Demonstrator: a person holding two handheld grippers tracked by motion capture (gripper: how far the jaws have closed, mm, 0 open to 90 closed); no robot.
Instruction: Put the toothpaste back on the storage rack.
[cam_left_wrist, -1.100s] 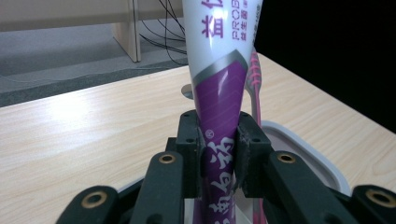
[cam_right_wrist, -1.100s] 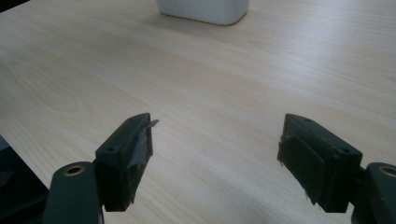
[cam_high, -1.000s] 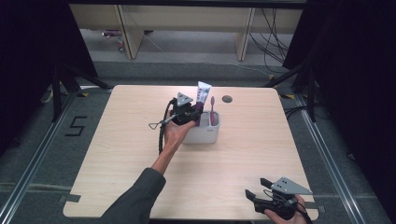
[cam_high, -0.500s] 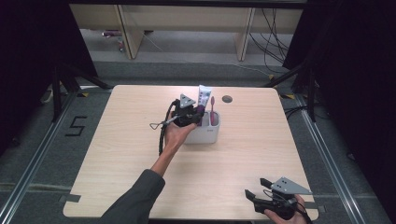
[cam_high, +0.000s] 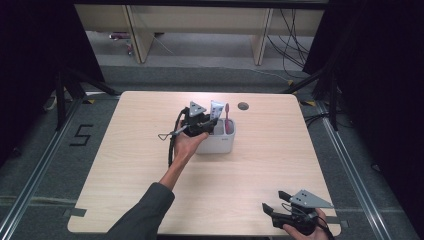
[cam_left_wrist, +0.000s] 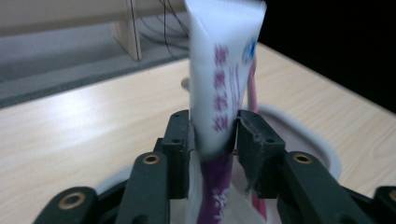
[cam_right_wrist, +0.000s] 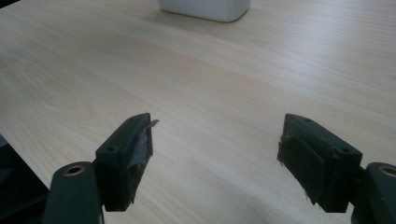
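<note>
Our left tongs (cam_left_wrist: 212, 135) have just been easing open, tube (cam_left_wrist: 224, 70) betw. the jaws, upright in the cup (cam_high: 220, 142) w/ a toothbrush (cam_high: 228, 120). Tube's light, soft, slick: we'd pinch mid-body. Right tongs (cam_right_wrist: 217, 149) gape empty over the surface (cam_high: 260, 170).

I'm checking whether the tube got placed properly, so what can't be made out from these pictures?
- Foot of the toothpaste tube: left gripper view, hidden behind the left tool, whose jaws have just been opening around it.
- Tube's print: blurred there; too small in the high view.
- Inside of the white holder: high view, partly covered by the hand.
- Toothbrush head: too small.
</note>
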